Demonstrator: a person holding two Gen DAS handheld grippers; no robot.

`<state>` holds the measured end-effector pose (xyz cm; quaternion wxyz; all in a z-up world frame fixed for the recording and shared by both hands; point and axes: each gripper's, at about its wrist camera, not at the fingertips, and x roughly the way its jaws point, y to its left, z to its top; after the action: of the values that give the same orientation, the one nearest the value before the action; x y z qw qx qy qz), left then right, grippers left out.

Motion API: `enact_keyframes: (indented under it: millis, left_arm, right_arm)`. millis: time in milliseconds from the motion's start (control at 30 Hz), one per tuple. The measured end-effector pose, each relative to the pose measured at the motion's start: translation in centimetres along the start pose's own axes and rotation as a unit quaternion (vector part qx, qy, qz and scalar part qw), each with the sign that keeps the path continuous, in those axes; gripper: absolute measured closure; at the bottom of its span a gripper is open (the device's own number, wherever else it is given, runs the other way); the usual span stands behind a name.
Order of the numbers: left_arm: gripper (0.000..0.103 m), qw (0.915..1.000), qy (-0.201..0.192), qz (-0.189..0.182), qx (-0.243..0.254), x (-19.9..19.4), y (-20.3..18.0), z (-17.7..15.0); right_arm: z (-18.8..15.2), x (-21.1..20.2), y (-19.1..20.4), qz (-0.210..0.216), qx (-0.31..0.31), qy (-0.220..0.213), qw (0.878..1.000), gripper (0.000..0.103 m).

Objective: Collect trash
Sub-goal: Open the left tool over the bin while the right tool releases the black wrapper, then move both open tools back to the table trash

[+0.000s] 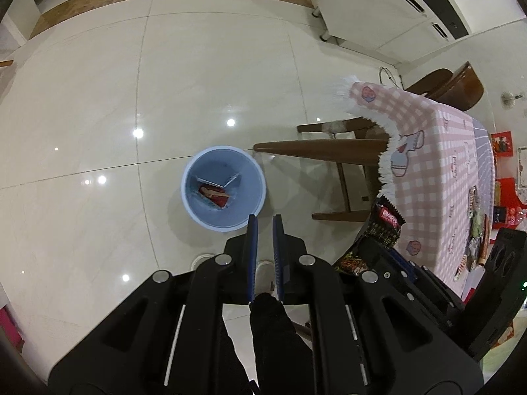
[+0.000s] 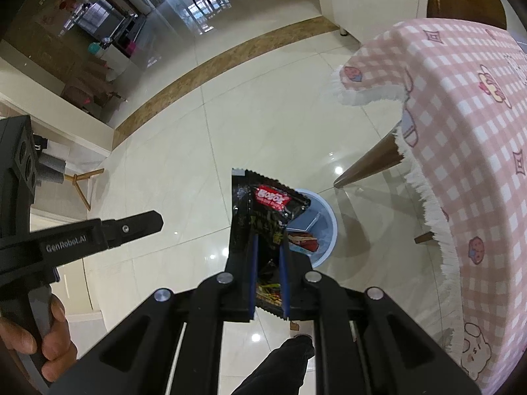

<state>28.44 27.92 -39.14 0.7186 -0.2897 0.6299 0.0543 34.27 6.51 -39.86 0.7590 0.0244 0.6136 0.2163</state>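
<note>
Two grippers are in view above a glossy cream tiled floor (image 1: 98, 98). At the right stands the bench (image 2: 467, 105), draped in a pink-and-white checked cloth with a white fringe; brown wooden chair legs (image 1: 322, 149) project from under its edge.

On the floor, just beside the nearest chair leg, sits a pale blue round bin (image 1: 224, 189). It already contains a red packet (image 1: 215, 196) and a light blue, card-like piece (image 1: 219, 174) resting on its bottom.

Right gripper (image 2: 269, 243): its jaws are drawn nearly together and clamp a black snack wrapper (image 2: 263, 207) with a red label. The wrapper stands up beyond the fingertips and partly covers the bin in the right wrist view, where its rim (image 2: 331, 230) shows just right of the wrapper. From the left wrist view the same wrapper appears beside the bench's fringe, right of the bin.

Left gripper (image 1: 265, 220): its jaws stand only a narrow slot apart, with nothing between them. Its tips appear at the bin's near rim. A bare hand (image 2: 49, 335) grips its handle.
</note>
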Motion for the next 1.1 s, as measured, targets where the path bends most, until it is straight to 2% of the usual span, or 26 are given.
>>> enact_keyframes:
  millis: [67, 100, 667, 733, 767, 933, 1100]
  left_arm:
    - [0.067, 1.0000, 0.000, 0.004, -0.005, -0.1, 0.5, -0.1]
    - [0.051, 0.9999, -0.006, 0.008, -0.006, -0.3, 0.6, -0.2]
    - [0.047, 0.9988, -0.027, 0.024, -0.032, -2.4, 2.8, -1.3]
    - [0.045, 0.9987, -0.030, 0.024, -0.034, -2.6, 2.8, -1.4]
    - [0.045, 0.9986, -0.031, 0.024, -0.034, -2.7, 2.8, -1.5]
    - [0.045, 0.9987, -0.034, 0.024, -0.031, -2.9, 1.8, -1.8]
    - [0.043, 0.9989, -0.038, 0.024, -0.016, -3.1, -0.8, -2.1]
  right_arm:
    - [0.1, 0.2, 0.4, 0.001, -0.003, 0.002, 1.000, 0.091]
    - [0.1, 0.3, 0.5, 0.002, -0.004, 0.004, 1.000, 0.091]
    - [1.5, 0.7, 3.2, 0.026, -0.023, -0.001, 0.999, 0.088]
    - [1.7, 0.6, 3.2, 0.034, -0.019, -0.002, 0.999, 0.076]
    - [1.7, 0.5, 3.3, 0.033, -0.018, -0.003, 0.999, 0.073]
    - [1.7, -0.4, 2.4, 0.037, -0.009, -0.012, 0.999, 0.073]
    - [1.4, -2.1, 0.3, 0.039, 0.009, -0.020, 0.999, 0.073]
